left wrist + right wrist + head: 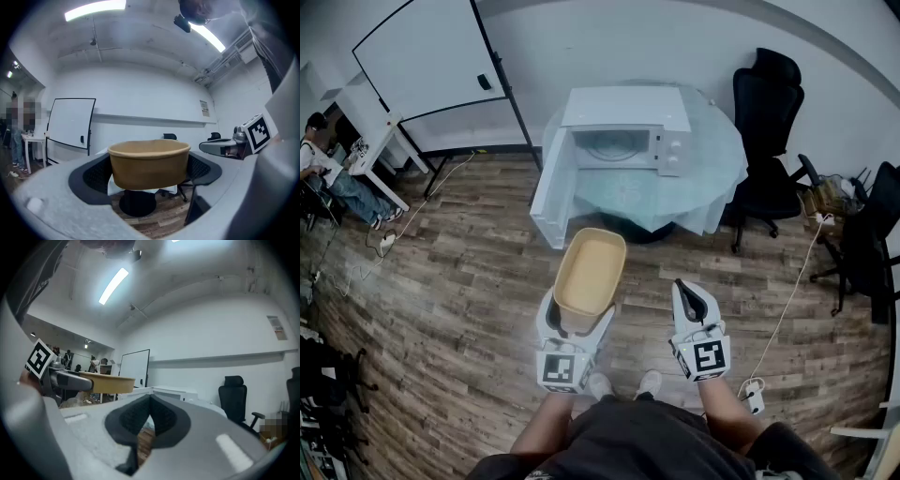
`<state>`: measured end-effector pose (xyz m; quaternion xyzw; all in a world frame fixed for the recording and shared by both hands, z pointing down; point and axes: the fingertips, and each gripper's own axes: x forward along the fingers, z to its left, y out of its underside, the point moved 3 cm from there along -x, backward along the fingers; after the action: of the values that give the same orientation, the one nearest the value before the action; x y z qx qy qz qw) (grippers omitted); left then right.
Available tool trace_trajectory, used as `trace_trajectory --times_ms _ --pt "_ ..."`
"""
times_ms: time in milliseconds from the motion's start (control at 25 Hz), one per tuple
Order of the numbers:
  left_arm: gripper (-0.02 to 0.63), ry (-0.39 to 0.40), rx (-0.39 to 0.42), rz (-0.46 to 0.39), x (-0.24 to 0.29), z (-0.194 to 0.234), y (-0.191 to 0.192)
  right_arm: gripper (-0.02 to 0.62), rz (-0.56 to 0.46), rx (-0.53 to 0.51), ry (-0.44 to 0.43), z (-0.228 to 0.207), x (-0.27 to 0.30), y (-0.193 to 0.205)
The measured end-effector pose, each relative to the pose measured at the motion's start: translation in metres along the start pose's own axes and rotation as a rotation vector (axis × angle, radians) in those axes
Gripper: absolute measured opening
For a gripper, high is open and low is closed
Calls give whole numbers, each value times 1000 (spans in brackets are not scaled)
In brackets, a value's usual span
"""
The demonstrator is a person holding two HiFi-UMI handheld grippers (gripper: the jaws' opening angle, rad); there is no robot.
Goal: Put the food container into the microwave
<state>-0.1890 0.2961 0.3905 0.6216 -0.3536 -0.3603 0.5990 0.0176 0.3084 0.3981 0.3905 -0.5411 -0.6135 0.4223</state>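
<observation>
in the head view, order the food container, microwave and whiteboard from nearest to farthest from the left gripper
1. food container: clamped in the jaws of the left gripper, right in front of the person.
2. microwave: ahead on the round table, its door swung open.
3. whiteboard: farthest, back left by the wall.

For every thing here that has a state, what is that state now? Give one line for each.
microwave: door swung open, cavity looks empty.
food container: upright, no lid, looks empty, held in the air.
left gripper: jaws shut on the food container.
right gripper: jaws together, holding nothing.
</observation>
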Motion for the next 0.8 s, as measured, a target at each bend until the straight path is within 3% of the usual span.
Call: trace_trajectory --times_ms 440,800 --pt "506 -5 -3 18 -2 -18 1 0 11 2 -6 -6 -15 1" --pt "506 -7 16 26 16 -46 0 0 -22 30 -18 -36 -27 4"
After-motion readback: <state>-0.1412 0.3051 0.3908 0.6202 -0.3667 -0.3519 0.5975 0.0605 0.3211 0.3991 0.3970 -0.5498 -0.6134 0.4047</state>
